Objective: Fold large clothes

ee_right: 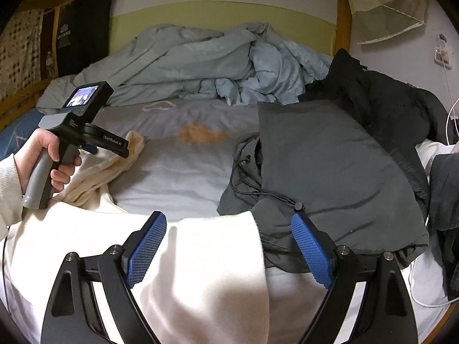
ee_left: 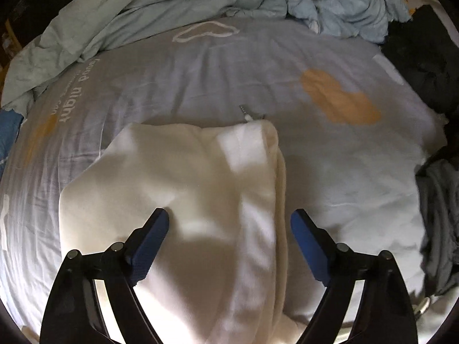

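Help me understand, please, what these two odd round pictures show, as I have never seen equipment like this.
No robot here: a person holds a hand-held gripper in each hand, each carrying a fisheye camera looking along its two blue fingers. One picture comes from the left gripper, the other from the right gripper. Both are open and hold nothing. The right view also shows the person's left hand gripping the other tool's handle. Everything lies on a bed with a grey printed sheet. The cream garment being folded lies under both grippers; a dark grey jacket lies beside it, and a crumpled blue duvet is piled at the far end.
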{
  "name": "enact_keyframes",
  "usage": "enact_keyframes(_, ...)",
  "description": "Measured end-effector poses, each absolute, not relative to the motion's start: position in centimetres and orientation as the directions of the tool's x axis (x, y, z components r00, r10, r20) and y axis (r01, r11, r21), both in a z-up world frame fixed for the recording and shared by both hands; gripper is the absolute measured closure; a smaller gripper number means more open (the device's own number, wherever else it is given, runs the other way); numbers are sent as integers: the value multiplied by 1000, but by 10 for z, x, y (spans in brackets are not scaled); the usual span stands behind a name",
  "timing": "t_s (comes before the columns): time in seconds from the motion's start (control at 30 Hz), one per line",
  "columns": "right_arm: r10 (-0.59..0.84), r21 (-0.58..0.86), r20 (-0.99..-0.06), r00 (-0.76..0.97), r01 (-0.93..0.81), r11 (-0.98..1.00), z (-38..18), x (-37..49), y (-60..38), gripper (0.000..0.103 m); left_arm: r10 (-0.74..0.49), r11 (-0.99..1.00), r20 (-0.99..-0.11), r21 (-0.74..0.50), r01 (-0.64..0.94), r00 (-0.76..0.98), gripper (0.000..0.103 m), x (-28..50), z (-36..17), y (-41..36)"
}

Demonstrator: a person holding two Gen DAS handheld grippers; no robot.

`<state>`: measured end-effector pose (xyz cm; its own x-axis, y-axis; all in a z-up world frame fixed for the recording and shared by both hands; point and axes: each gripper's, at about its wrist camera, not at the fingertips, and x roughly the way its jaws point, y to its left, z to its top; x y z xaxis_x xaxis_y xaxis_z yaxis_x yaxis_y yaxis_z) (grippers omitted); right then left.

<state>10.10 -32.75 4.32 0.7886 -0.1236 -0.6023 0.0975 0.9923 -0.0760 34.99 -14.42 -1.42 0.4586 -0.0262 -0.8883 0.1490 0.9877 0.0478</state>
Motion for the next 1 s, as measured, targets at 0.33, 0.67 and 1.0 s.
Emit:
enact_keyframes(0.33, -146, -75, -611, 778, 126, 989, 40, 105, -332, 13, -170, 974, -614, 12, 225, 771, 98, 262, 70, -122)
enact_keyframes(0.67, -164, -74, -556, 815, 149, 986, 51, 90, -333, 13, -250, 963, -362, 0, 268, 898, 98, 84, 126, -32)
enact_keyframes(1.0, -163, -62, -548, 821, 154, 986, 51, 82, -327, 13, 47, 999, -568, 49, -23, 822, 92, 43, 30, 56)
